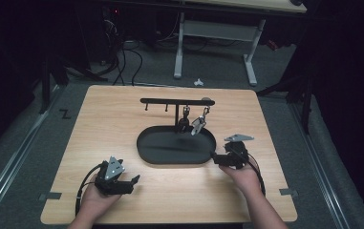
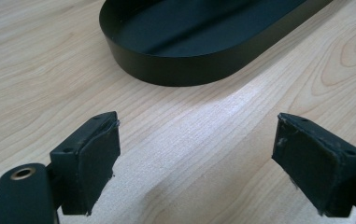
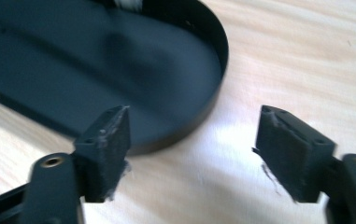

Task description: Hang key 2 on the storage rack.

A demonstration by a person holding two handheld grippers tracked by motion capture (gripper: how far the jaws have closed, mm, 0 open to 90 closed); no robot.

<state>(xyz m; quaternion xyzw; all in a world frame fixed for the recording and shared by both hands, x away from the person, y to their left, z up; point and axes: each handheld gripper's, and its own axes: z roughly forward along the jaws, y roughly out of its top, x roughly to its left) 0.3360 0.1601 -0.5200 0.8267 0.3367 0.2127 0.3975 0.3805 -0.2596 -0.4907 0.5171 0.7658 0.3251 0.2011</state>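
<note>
With the left gripper [image 1: 122, 183] held open and empty well left of the tray [image 1: 144, 151], the keys [image 1: 198, 125] hung on the rack [image 1: 170, 100] above the tray, judged light, stiff and swinging, are best taken by the ring, while the right gripper [image 1: 216, 159] is held open and empty at the tray's right end.

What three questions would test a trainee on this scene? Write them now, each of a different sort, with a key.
1. True or false: the left gripper holds something between its jaws.
2. How many items hang from the rack above the black tray? A none, B two, C five.
3. Fill in: the ___ gripper is nearer the tray.
Key: 1 false; 2 B; 3 right gripper.
</note>
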